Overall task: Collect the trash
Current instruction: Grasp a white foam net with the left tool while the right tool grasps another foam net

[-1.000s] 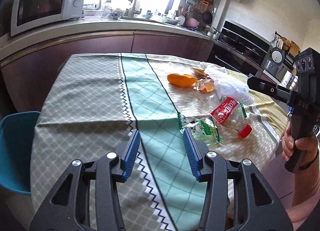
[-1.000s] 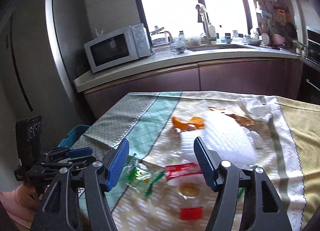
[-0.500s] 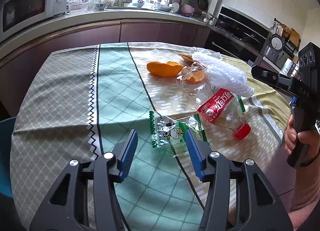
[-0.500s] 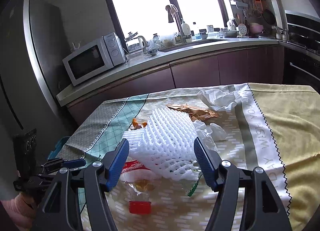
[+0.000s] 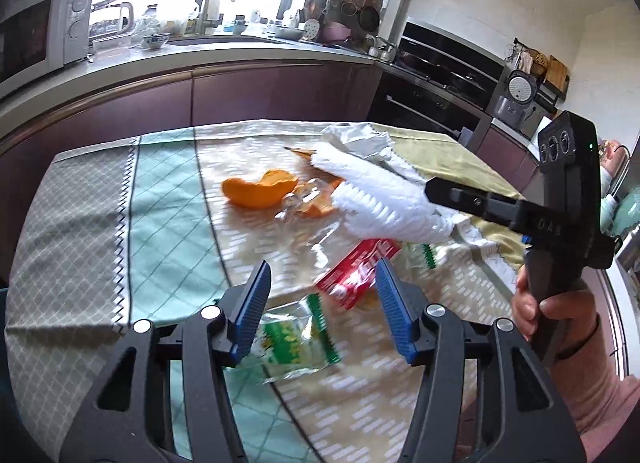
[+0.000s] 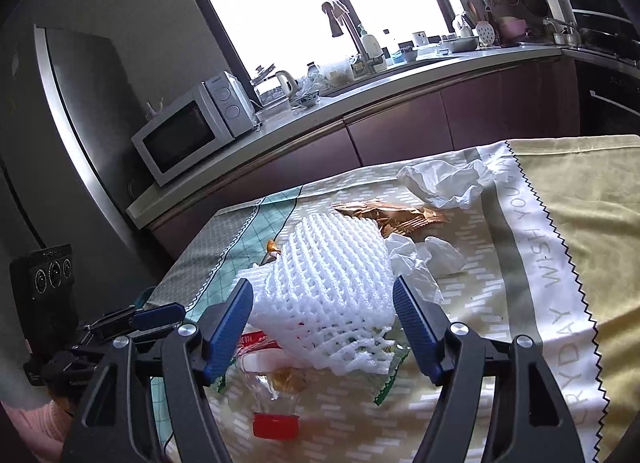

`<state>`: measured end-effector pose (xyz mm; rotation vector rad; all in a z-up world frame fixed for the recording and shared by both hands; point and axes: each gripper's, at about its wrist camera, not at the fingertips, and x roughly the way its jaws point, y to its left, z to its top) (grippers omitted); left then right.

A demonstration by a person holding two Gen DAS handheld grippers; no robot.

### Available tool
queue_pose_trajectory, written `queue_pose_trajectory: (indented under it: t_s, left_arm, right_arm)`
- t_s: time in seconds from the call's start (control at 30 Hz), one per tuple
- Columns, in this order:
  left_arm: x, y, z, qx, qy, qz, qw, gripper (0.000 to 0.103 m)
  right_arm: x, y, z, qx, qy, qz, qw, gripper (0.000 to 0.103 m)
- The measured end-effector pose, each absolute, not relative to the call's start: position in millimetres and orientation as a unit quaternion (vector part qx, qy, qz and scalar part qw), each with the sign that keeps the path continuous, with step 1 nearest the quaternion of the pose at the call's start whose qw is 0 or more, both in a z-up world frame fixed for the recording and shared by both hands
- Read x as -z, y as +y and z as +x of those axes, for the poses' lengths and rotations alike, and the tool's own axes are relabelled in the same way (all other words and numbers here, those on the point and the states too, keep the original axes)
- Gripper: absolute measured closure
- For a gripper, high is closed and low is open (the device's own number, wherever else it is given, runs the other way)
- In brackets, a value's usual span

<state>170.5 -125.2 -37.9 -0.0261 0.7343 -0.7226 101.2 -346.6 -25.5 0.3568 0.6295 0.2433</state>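
My right gripper (image 6: 322, 327), spread wide, has closed in until the foam net (image 6: 328, 283) sits between its fingers on the surface, while my left gripper (image 5: 320, 303), also spread, now hovers over the wrapper (image 5: 296, 339), so both grabs look ready.

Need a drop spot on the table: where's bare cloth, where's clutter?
Bare: the grey-and-teal cloth left of the orange peel, and the yellow cloth right of the crumpled tissue. Crowded: foam net, bottle, wrappers mid-table.
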Motion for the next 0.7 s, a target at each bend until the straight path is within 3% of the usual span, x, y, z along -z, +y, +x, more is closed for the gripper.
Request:
queue_pose_trajectory:
  t_s: [0.17,0.3,0.33,0.4,0.53,0.57,0.6,0.67,0.7]
  left_arm:
    - [36.9,-155.9,187.5,0.376,0.367,-0.024,0.85,0.061]
    - [43.8,-174.1,200.9,0.394,0.388,-0.031,0.833,0.063]
    - [46.0,-176.8,204.5,0.397,0.394,-0.035,0.828,0.069]
    - [50.2,-180.5,211.4,0.4,0.404,-0.044,0.821,0.076]
    - [53.5,-184.0,217.2,0.408,0.409,-0.055,0.815,0.089]
    - [53.9,-184.2,217.7,0.408,0.409,-0.055,0.814,0.092]
    - [53.9,-184.8,217.5,0.408,0.408,-0.055,0.815,0.093]
    - [53.7,-185.5,216.0,0.407,0.406,-0.054,0.816,0.094]
    - [53.1,-185.2,215.0,0.408,0.404,-0.053,0.817,0.095]
  right_arm:
    - [25.3,-343.0,114.1,-0.136,0.317,0.174,0.922,0.029]
    - [31.1,-344.2,123.6,-0.144,0.331,0.182,0.915,0.03]
    - [33.3,-344.9,124.7,-0.146,0.335,0.186,0.912,0.032]
    - [38.3,-348.1,126.4,-0.15,0.342,0.198,0.906,0.047]
    - [45.5,-352.3,125.6,-0.159,0.348,0.209,0.9,0.061]
    - [46.4,-353.4,124.7,-0.16,0.347,0.213,0.899,0.071]
    - [46.6,-354.9,124.4,-0.162,0.346,0.217,0.898,0.081]
    - [46.7,-356.8,122.4,-0.166,0.343,0.221,0.898,0.091]
    - [46.3,-357.1,121.2,-0.168,0.342,0.223,0.897,0.091]
